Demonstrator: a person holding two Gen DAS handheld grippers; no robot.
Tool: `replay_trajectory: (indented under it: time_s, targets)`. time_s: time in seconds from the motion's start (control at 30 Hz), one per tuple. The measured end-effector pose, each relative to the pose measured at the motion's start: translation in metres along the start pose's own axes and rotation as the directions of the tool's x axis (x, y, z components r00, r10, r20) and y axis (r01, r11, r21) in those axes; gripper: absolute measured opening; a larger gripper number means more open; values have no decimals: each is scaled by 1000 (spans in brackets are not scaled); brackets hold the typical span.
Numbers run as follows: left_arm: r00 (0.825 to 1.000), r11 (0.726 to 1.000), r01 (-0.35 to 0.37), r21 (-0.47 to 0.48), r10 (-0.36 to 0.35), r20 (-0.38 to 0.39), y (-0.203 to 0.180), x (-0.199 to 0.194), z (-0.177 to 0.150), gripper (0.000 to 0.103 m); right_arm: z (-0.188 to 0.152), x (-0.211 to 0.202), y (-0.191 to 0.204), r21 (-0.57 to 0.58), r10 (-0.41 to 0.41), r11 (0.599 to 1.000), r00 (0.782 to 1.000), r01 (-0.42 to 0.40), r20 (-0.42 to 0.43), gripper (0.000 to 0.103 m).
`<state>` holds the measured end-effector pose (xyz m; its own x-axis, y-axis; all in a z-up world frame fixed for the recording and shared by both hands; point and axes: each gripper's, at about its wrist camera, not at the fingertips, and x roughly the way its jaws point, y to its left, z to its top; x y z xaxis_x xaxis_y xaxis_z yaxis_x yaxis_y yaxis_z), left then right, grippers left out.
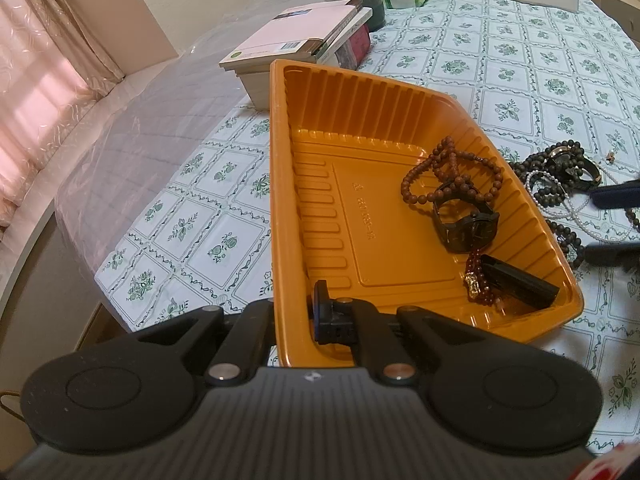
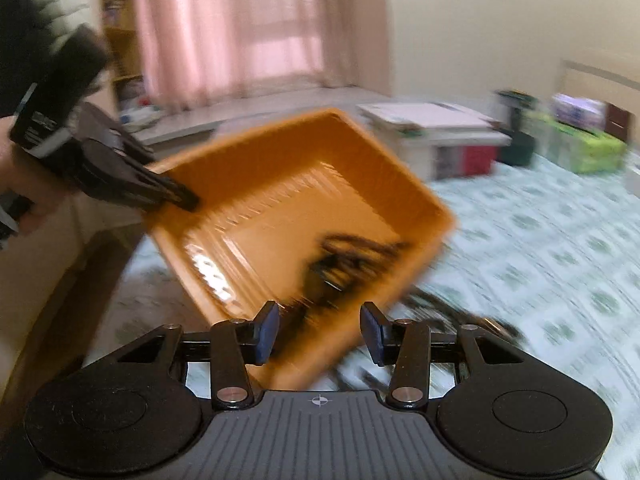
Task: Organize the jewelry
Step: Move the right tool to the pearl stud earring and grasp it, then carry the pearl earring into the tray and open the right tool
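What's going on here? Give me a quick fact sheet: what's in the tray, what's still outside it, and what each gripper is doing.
Surface: table with floral cloth
Tray: orange, ribbed walls
In tray: brown bead strand; black watch; dark red bracelet; black bar-shaped item
Outside tray: pile of dark beads, white pearls and another watch
Left gripper: shut on tray's near rim
Right gripper: open, nothing between its pads, near the tray's corner
Background: stacked books
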<state>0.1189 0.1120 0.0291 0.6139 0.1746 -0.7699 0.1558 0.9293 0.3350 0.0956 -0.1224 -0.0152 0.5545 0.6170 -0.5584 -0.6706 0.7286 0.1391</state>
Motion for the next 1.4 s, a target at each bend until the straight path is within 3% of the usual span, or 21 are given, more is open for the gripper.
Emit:
replay_trajectory:
  time_s: [0.13, 0.3, 0.47, 0.77, 0.9, 1.07, 1.1, 1.3, 1.4]
  targets:
    - [1000, 1000, -3, -1, 3, 1, -1, 0, 0, 2, -28, -24, -36, 104, -146, 983, 989, 149, -30, 45]
    - [1000, 1000, -3, 0, 3, 0, -1, 0, 0, 2, -51, -47, -86, 238, -313, 915, 945, 326, -89, 45]
    - [1000, 1000, -3, 1, 3, 0, -1, 0, 1, 2, -55, -50, -116, 258, -374, 885, 921, 389, -105, 45]
    - [1000, 1000, -6, 5, 6, -5, 0, -1, 2, 2, -54, -21, -130, 120, -378, 914, 920, 388, -101, 44]
    - [1000, 1000, -6, 5, 6, -5, 0, -1, 2, 2, -53, -5, -130, 41, -362, 929, 926, 368, -108, 33]
    - [1000, 1000, -6, 4, 6, -5, 0, -1, 2, 2, -51, 6, -133, 18, -363, 930, 926, 366, -107, 27]
    - [1000, 1000, -6, 4, 6, -5, 0, -1, 2, 2, -51, 7, -133, 17, -362, 931, 926, 365, -107, 19]
    - [1000, 1000, -6, 4, 6, -5, 0, -1, 2, 2, -47, 1, -122, -18, -380, 925, 921, 380, -91, 18]
    - [1000, 1000, -7, 4, 7, -4, 0, -1, 2, 2, -36, -6, -107, -36, -358, 934, 932, 357, -56, 18]
